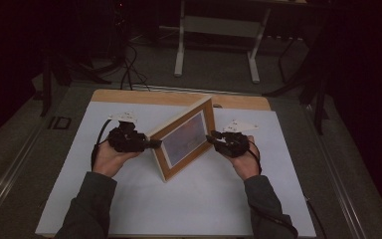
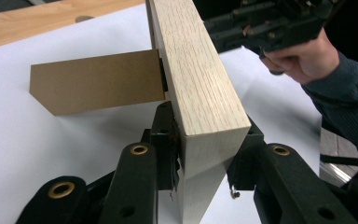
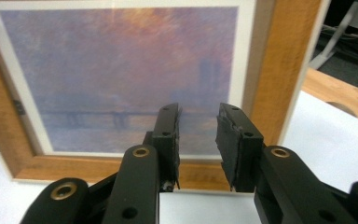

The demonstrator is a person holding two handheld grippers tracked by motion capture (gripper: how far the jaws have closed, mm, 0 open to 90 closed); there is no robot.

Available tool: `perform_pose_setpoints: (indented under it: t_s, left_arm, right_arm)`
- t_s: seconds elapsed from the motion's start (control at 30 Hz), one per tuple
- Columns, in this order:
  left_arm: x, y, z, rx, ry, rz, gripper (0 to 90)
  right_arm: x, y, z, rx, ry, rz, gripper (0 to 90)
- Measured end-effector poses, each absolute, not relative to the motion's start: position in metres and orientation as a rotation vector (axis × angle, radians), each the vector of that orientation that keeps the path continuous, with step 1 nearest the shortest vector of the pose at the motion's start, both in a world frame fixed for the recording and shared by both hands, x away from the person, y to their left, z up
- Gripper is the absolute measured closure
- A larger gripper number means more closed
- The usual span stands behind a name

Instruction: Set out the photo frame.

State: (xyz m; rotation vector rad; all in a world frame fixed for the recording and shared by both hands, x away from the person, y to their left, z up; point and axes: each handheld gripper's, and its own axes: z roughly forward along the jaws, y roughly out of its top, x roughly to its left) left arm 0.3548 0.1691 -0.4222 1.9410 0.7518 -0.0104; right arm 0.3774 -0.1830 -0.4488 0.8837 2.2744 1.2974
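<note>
Nearest the person's edge of the counter [image 1: 129,209], two hands are coming in, each carrying one set of tongs. The left tongs [image 1: 151,144] are gripping the picture frame [image 1: 184,137] by its side edge, and in the left gripper view both jaws are pressing on opposite faces of the pale wood there. The right tongs [image 3: 198,140] are standing narrowly open just before the glazed front, holding nothing, with a plain gap between the jaws.

The picture frame is standing upright near the middle of the counter, turned at an angle, its far corner reaching toward the far edge. Its one brown easel stand [image 2: 98,81] is swung out behind, its foot seeming to rest on the white sheet [image 1: 204,194].

As for handling, the frame is looking stiff and moderately light, I would judge, with thick solid wood round the outside. The glazed front is likely fragile and slippery, so the tongs are better kept off it. The wooden border is offering the safest hold, ideally on two opposite sides. The stand is looking thin, probably card or fibreboard, and could bend if squeezed or leaned on.

Counting: one picture frame, one print [image 3: 116,74] inside it, one stand, two tongs, one white sheet, one wooden counter
</note>
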Motion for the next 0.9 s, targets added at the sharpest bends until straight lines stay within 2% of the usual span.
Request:
perform_pose_setpoints:
  t_s: [0.5,0.63,0.67,0.73,0.9]
  left_arm:
    - [0.36,0.166,-0.42,2.0,0.633,-0.071,70.0]
    - [0.358,0.166,-0.42,1.989,0.664,-0.025,69.6]
    - [0.353,0.164,-0.421,1.973,0.691,0.031,69.0]
    - [0.349,0.163,-0.421,1.959,0.727,0.075,64.9]
    - [0.339,0.159,-0.424,1.925,0.798,0.162,62.7]
  right_arm:
    - [0.393,-0.197,-0.439,0.934,2.203,1.315,65.0]
    - [0.397,-0.204,-0.435,0.959,2.167,1.324,64.2]
    - [0.399,-0.205,-0.435,0.957,2.166,1.322,64.2]
    - [0.401,-0.205,-0.436,0.957,2.166,1.311,64.4]
    - [0.409,-0.205,-0.435,0.965,2.155,1.314,63.7]
